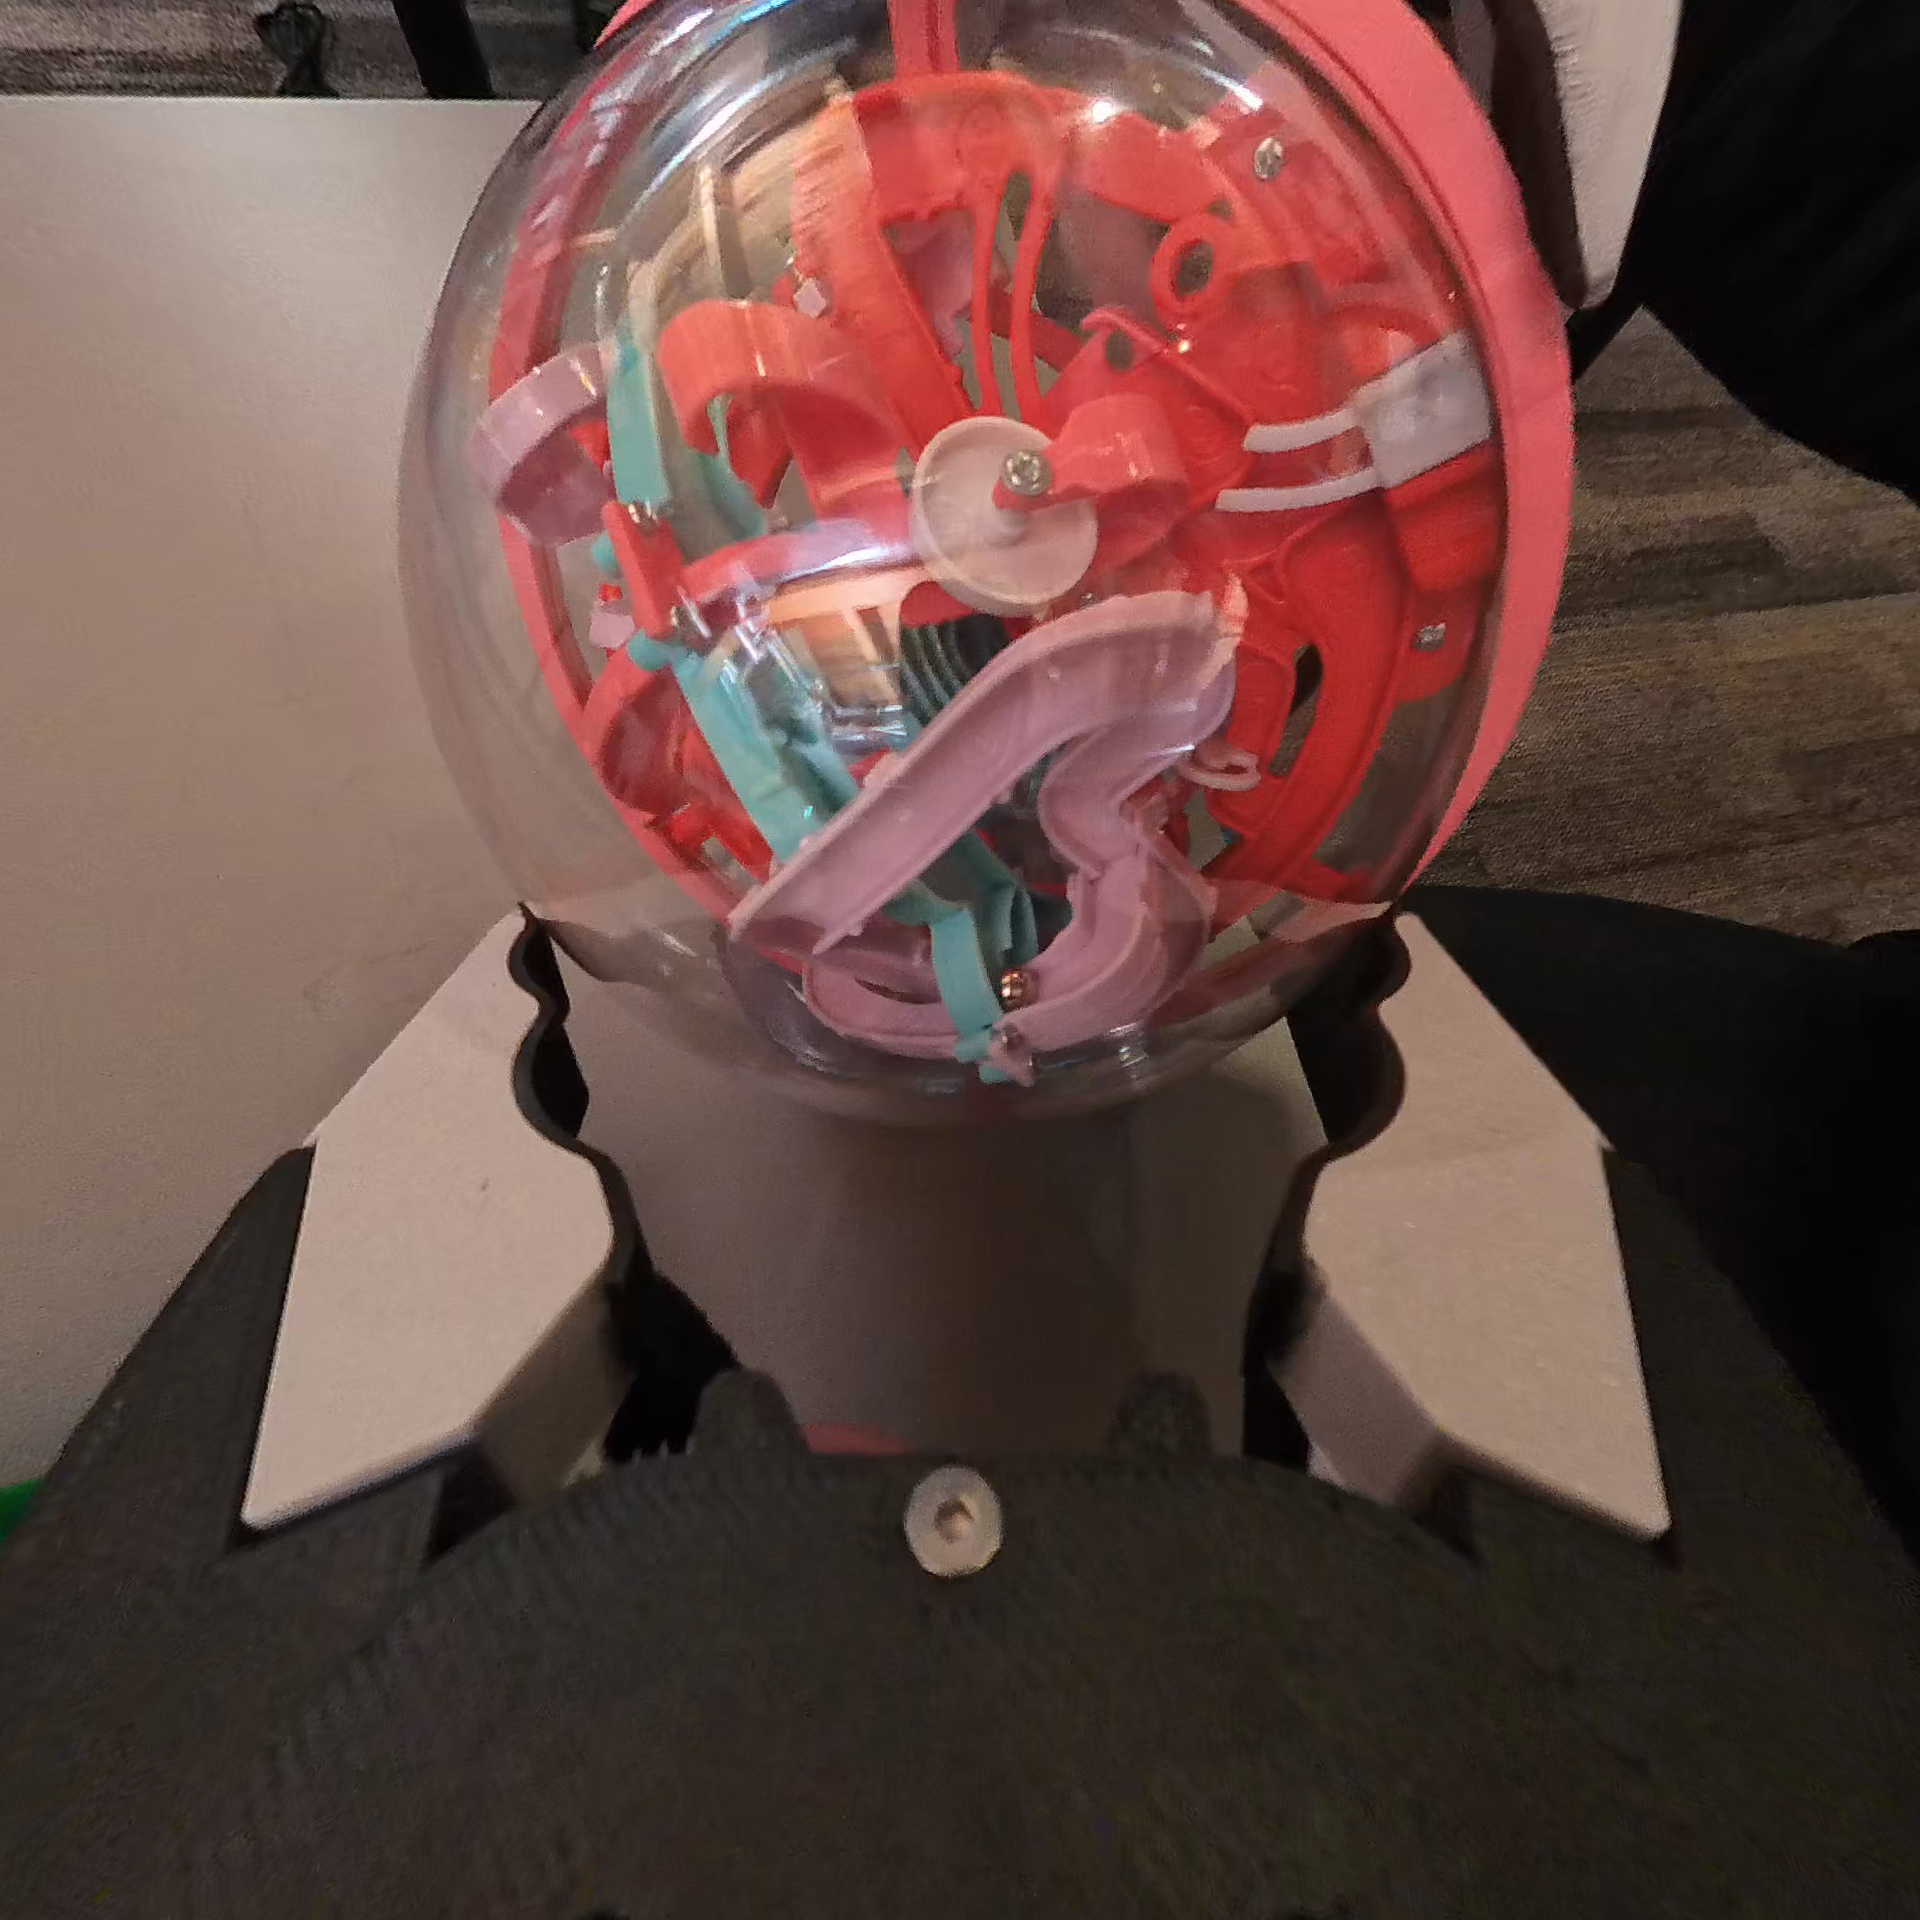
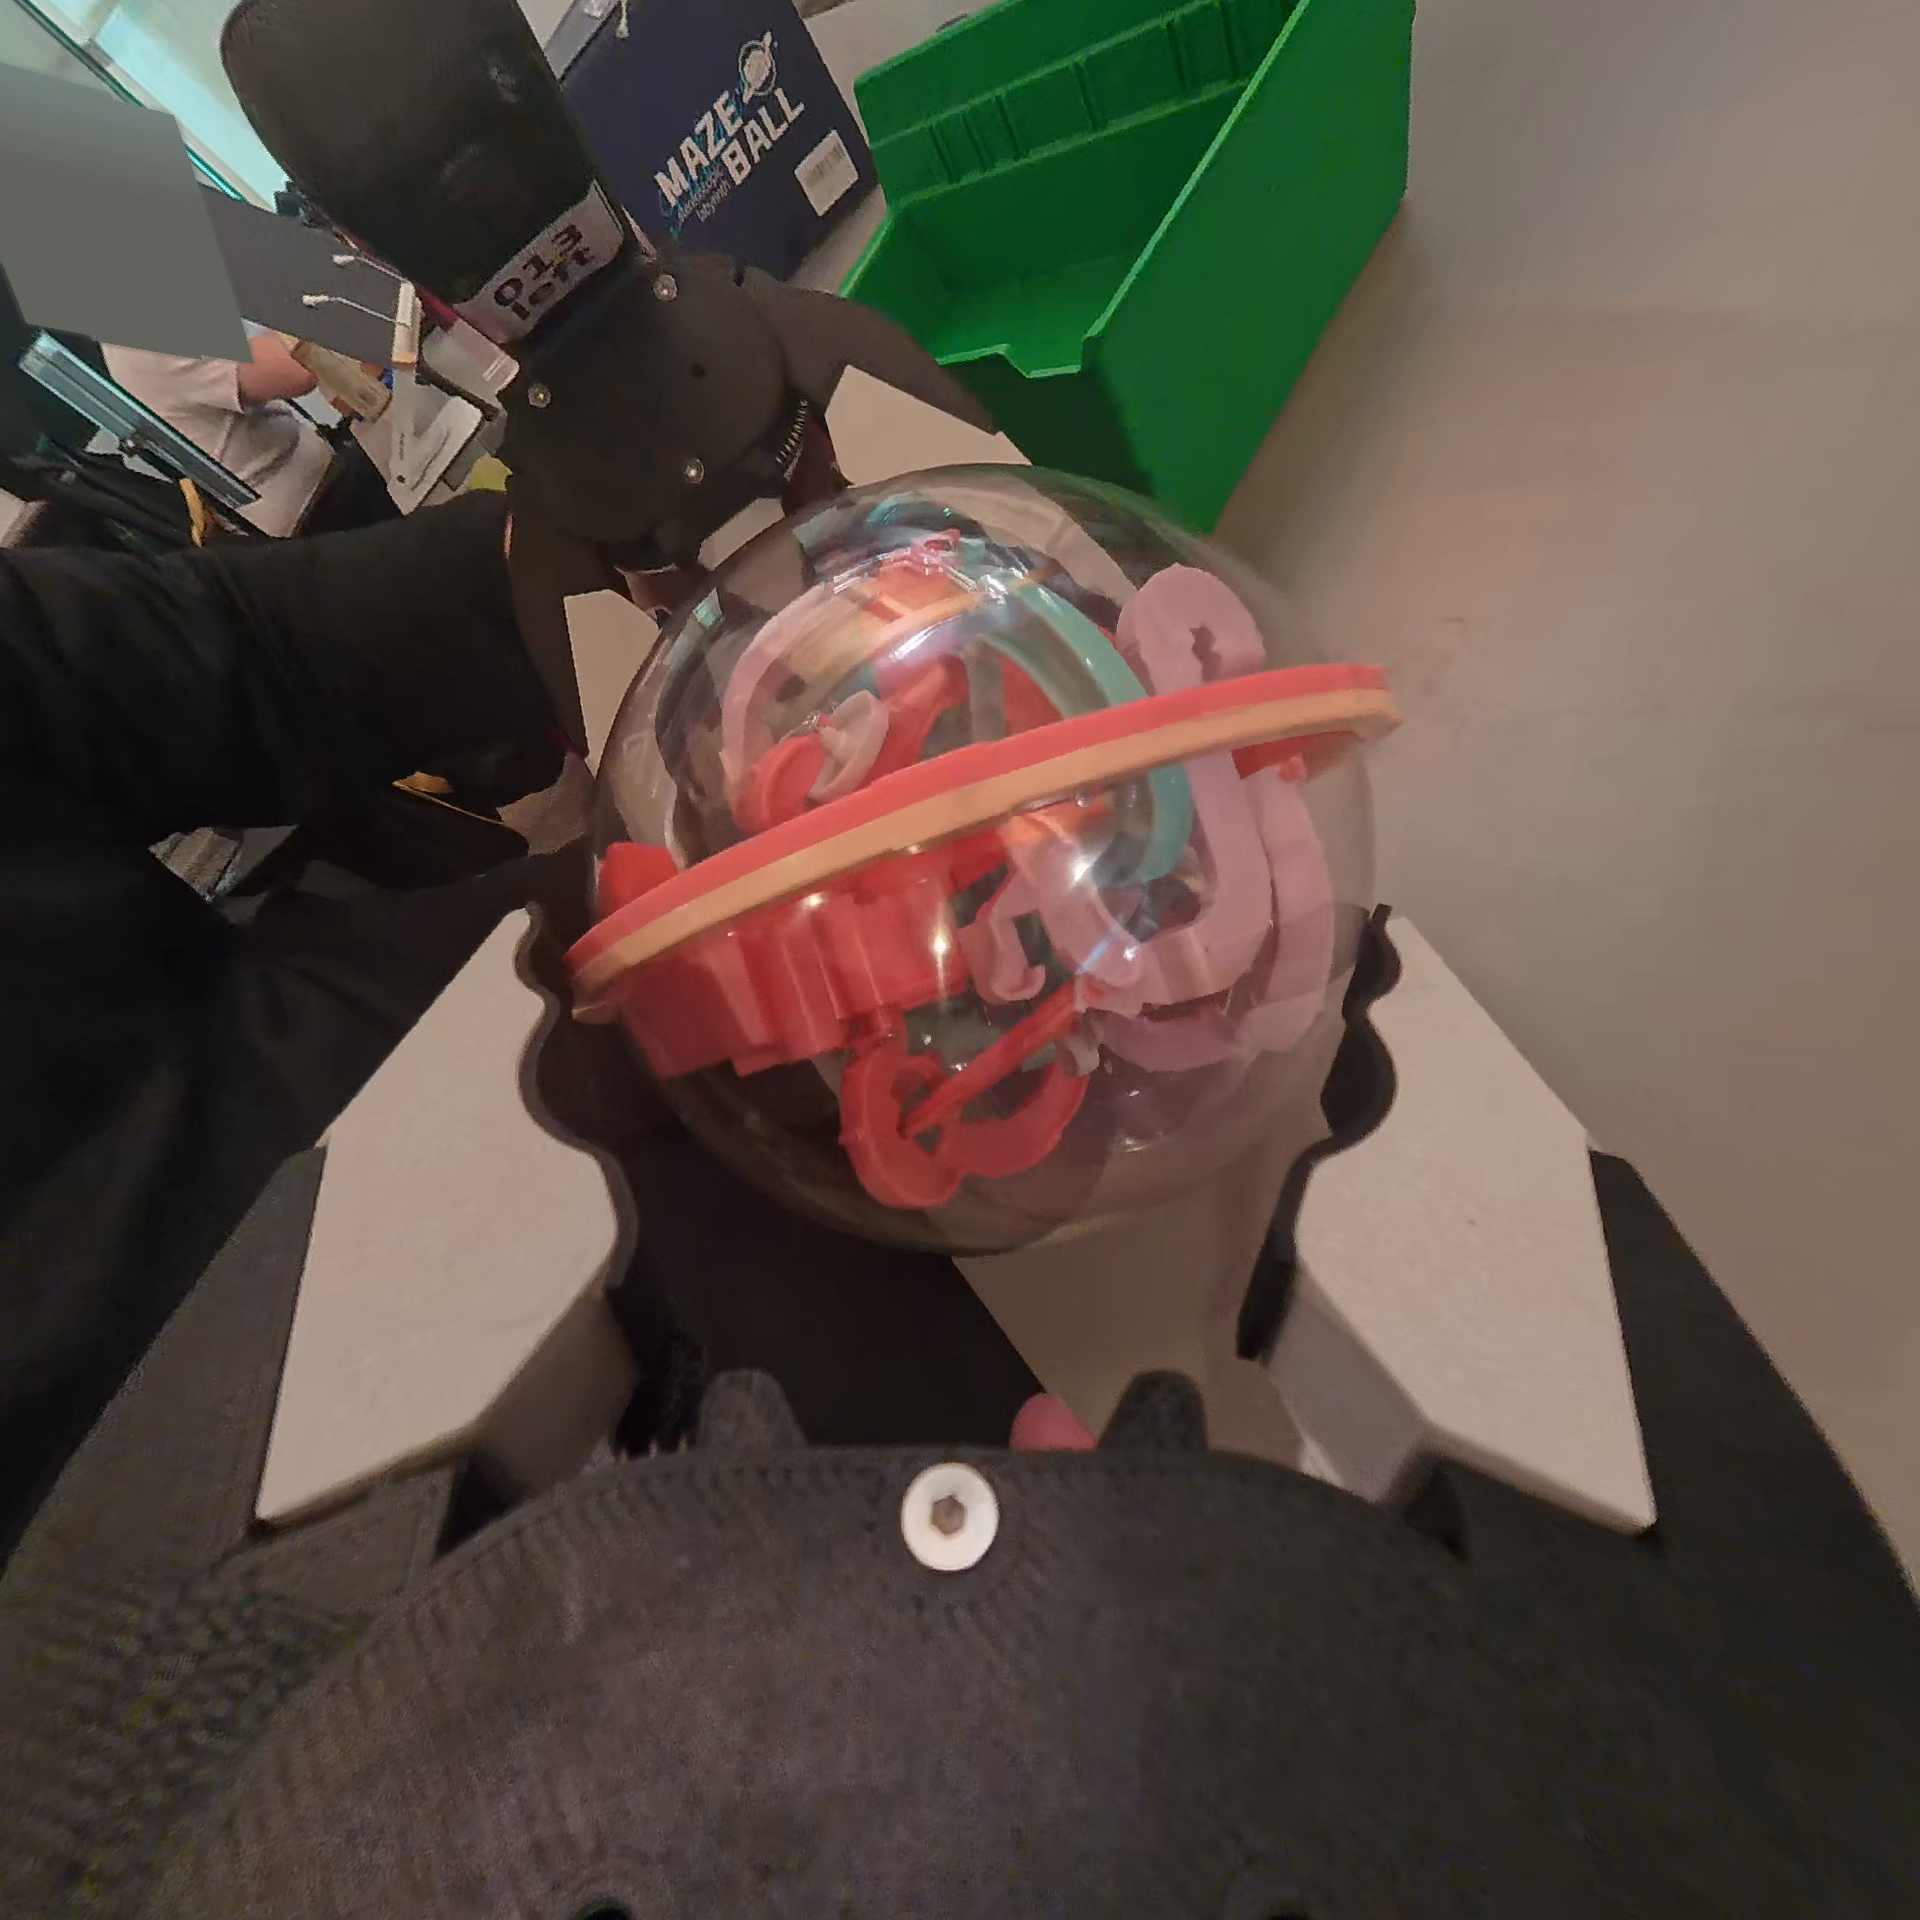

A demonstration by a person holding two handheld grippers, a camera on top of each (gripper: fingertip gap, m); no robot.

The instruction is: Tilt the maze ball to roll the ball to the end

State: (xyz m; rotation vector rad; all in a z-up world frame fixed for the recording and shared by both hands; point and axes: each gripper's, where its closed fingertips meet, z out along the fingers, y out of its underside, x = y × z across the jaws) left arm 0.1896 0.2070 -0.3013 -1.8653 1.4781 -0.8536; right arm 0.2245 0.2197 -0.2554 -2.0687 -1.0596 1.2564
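Note:
The maze ball [image 1: 987,571] is a clear sphere with red, lilac and teal tracks inside and a pink ring around its middle. My left gripper [image 1: 961,935] clasps its lower sides between both fingertips, above the white table. My right gripper [image 2: 956,935] clasps the maze ball [image 2: 987,852] from the opposite side, with the ring tilted. The left gripper [image 2: 665,436] shows behind the sphere in the right wrist view. A small shiny metal piece [image 1: 1015,985] sits on the lilac track near the bottom; I cannot tell whether it is the ball or a screw.
A green bin [image 2: 1143,260] stands on the white table [image 2: 1662,727] behind the sphere, beside a dark blue box [image 2: 727,156]. A person's black sleeve [image 2: 260,675] reaches in from the left. Grey carpet [image 1: 1683,644] lies beyond the table edge.

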